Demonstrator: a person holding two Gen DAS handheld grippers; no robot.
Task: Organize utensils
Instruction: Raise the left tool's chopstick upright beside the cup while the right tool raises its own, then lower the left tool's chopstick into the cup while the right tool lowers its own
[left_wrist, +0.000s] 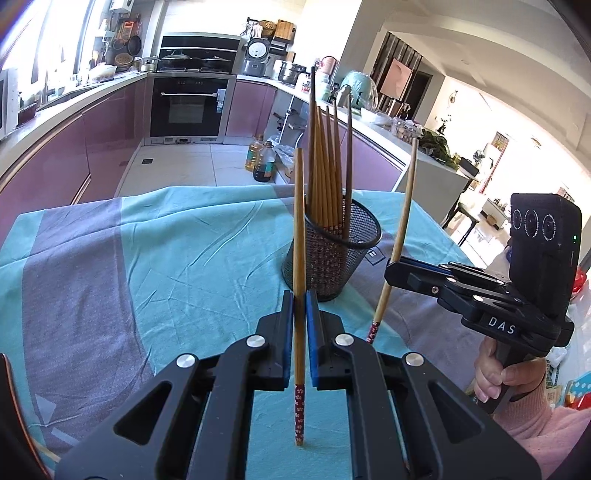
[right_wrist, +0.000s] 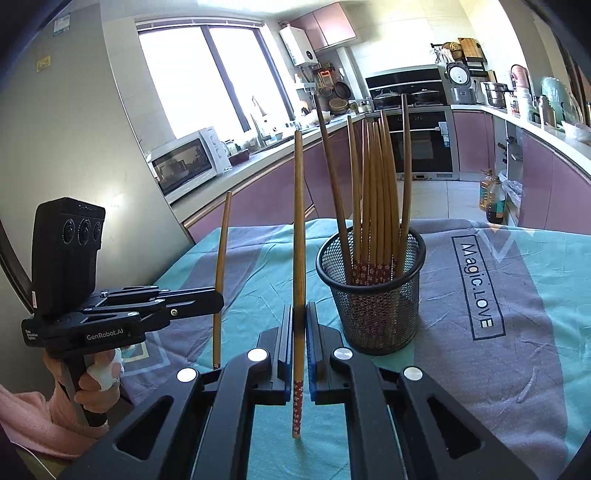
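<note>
A black mesh cup (left_wrist: 334, 251) stands on the table and holds several wooden chopsticks (left_wrist: 327, 173); it also shows in the right wrist view (right_wrist: 375, 295). My left gripper (left_wrist: 299, 306) is shut on one upright chopstick (left_wrist: 299, 240), its patterned end near the cloth, just in front of the cup. My right gripper (right_wrist: 299, 321) is shut on another upright chopstick (right_wrist: 298, 229), left of the cup. Each gripper shows in the other's view: the right one (left_wrist: 397, 267) holds its chopstick (left_wrist: 404, 206) right of the cup, and the left one (right_wrist: 218, 301) holds its chopstick (right_wrist: 221, 258).
A teal and grey cloth (left_wrist: 147, 258) covers the table. Kitchen counters, an oven (left_wrist: 188, 105) and oil bottles (left_wrist: 260, 158) on the floor lie beyond the far edge. A microwave (right_wrist: 184, 160) sits on the counter.
</note>
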